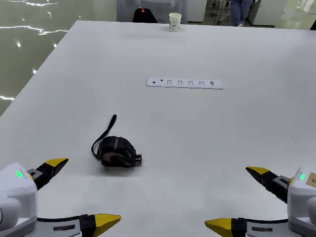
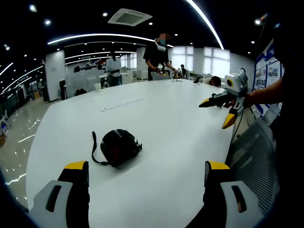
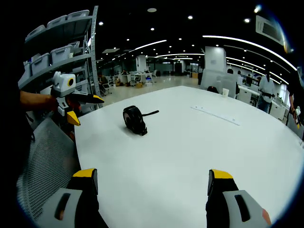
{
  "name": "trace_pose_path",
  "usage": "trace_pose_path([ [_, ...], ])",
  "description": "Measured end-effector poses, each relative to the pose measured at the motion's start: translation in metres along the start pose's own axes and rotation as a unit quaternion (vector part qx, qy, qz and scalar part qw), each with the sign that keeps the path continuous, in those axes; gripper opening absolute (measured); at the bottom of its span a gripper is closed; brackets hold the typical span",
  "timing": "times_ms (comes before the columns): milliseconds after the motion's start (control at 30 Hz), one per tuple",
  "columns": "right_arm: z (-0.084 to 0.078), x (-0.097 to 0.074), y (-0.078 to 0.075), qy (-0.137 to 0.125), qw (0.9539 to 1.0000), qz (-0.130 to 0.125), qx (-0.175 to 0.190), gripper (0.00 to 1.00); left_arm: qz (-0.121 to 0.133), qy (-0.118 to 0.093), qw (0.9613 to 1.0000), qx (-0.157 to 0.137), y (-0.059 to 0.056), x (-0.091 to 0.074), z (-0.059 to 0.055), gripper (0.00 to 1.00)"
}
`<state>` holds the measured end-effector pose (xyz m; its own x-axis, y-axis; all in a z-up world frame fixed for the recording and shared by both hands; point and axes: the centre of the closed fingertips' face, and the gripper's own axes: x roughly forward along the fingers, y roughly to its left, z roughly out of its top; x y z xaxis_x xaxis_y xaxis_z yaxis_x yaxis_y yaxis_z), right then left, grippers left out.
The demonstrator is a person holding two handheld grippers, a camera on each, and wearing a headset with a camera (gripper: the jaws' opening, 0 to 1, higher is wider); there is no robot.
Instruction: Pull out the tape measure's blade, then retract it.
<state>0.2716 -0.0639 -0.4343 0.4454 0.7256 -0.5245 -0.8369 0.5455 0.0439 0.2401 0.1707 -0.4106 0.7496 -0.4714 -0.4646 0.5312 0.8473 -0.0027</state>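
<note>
The tape measure (image 1: 117, 152), a black rounded case, lies on its side on the white table (image 1: 222, 138), in the near half and left of centre in the head view. The small metal tip of its blade (image 1: 138, 158) sits at the mouth of the case, on the side toward the right claw. Its black wrist strap (image 1: 104, 133) loops away from the case across the table top. Nothing touches the tape measure. The left claw (image 1: 81, 191) hovers near it at the lower left of the head view, yellow-tipped jaws spread wide and holding nothing. In the left gripper view the case lies ahead, between the two jaws and apart from both. The right claw (image 1: 237, 197) hangs at the lower right, farther from the tape measure, its jaws likewise spread and empty. Farther up the table, well apart from the tape measure, a white power strip (image 1: 184, 83) lies flat. A paper cup (image 1: 175, 21) stands upright near the far edge. In the right gripper view, shelving with grey bins (image 3: 61, 33) stands beside the table.
</note>
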Motion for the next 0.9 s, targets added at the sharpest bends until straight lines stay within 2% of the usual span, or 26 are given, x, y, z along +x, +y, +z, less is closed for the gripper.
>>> trace_pose_path([
  [900, -0.002, 0.013, -0.010, 0.034, 0.9986, 0.031, -0.025, 0.93, -0.026, 0.023, 0.9991, 0.022, 0.010, 0.011, -0.001, 0.99],
])
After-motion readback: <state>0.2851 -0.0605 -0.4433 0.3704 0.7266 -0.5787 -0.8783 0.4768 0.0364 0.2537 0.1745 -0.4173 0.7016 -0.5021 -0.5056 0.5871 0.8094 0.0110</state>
